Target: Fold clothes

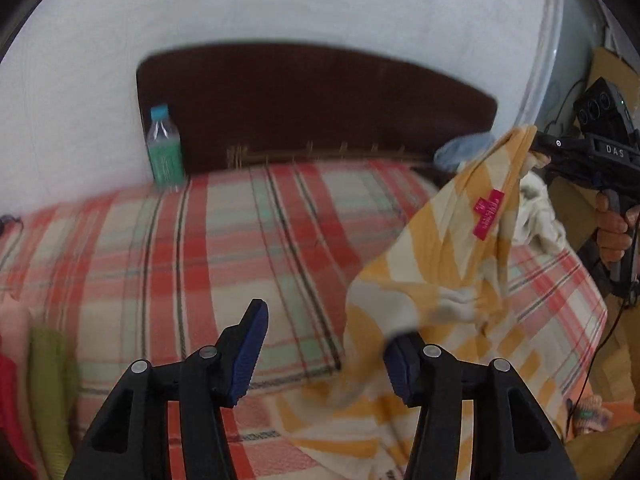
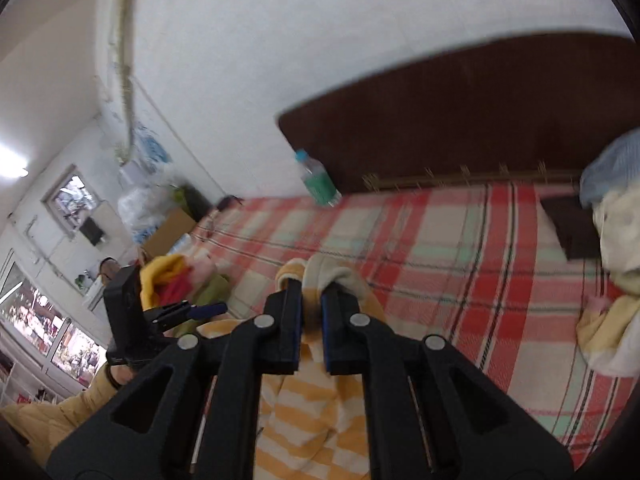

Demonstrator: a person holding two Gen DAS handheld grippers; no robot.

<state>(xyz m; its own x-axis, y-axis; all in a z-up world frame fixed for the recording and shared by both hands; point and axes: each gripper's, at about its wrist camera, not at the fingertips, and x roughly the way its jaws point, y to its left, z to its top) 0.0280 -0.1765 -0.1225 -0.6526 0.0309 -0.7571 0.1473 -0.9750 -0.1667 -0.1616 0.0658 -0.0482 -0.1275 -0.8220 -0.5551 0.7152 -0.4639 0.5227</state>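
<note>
The right gripper [image 2: 311, 292] has its jaws clenched on a bunched edge of the yellow-and-cream checked garment [image 2: 304, 408], which hangs straight down below the jaws toward the bed [image 2: 432, 248]. In the left wrist view this gripper [image 1: 534, 148] appears at upper right, held by a hand [image 1: 612, 226], with the garment [image 1: 436, 264] draping from it diagonally down to the plaid bedcover [image 1: 208, 248].

The left gripper [image 1: 324, 354] has its jaws released and spread wide. The lower folds of the garment lie over and against its right jaw; the left jaw is clear of fabric. No cloth is pinched between them.

Ahead of the left jaws stand a water bottle [image 1: 163, 146] and the dark headboard [image 1: 316, 100]. To the left of the jaws lies a stack of folded clothes [image 1: 44, 380]. A loose clothes pile [image 2: 616, 240] sits to the right of the right jaws.
</note>
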